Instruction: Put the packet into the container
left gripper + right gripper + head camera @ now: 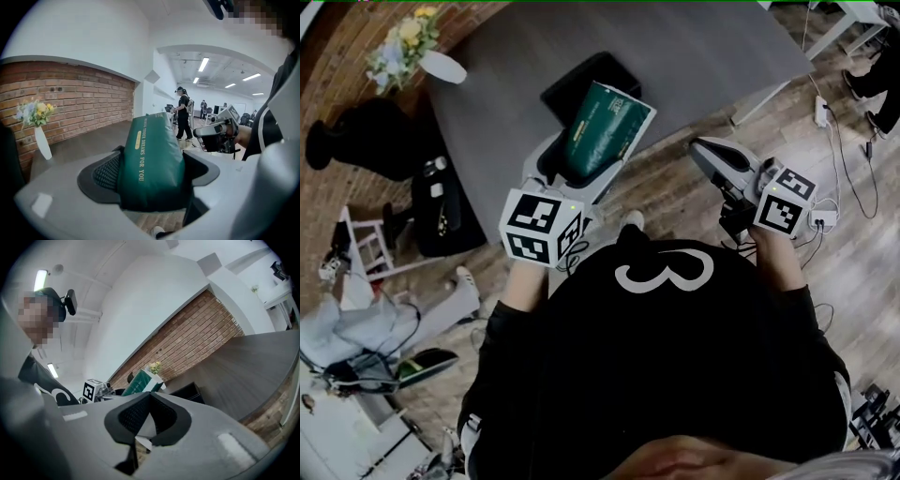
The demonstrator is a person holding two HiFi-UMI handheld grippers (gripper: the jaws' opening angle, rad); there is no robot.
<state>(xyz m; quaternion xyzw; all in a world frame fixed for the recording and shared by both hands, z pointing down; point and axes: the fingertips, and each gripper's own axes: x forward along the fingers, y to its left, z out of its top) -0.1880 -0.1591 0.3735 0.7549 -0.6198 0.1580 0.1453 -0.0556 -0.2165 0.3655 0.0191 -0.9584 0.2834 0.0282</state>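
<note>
Fingers (pixel 104 174) on my left gripper (pixel 152 157) are clamped from both sides on the green packet (pixel 149 140), partly spread by its bulk. The packet stands up out of the pads with its gold lettering running along its length. From the head view, this gripper is held out ahead of my body and a little to the left, level with the near edge of the grey table (pixel 703 56), its marker cube turned up toward the camera. The packet's far end overlaps the near side of the black container (pixel 581 80) in that view; I cannot tell how high above it the packet sits.

My right gripper (pixel 150 394) is drawn in closer to my body on the right, over the wooden floor (pixel 675 202) rather than the table. Its fingers (pixel 133 416) meet at the tips with nothing between them. Its own view shows the container just past them on the tabletop.

A white vase (pixel 442 66) of flowers stands at the table's far left corner, well apart from the container, against a brick wall (pixel 75 101). Cables (pixel 844 159) lie on the floor to the right. Another person (pixel 183 115) stands far back in the room.
</note>
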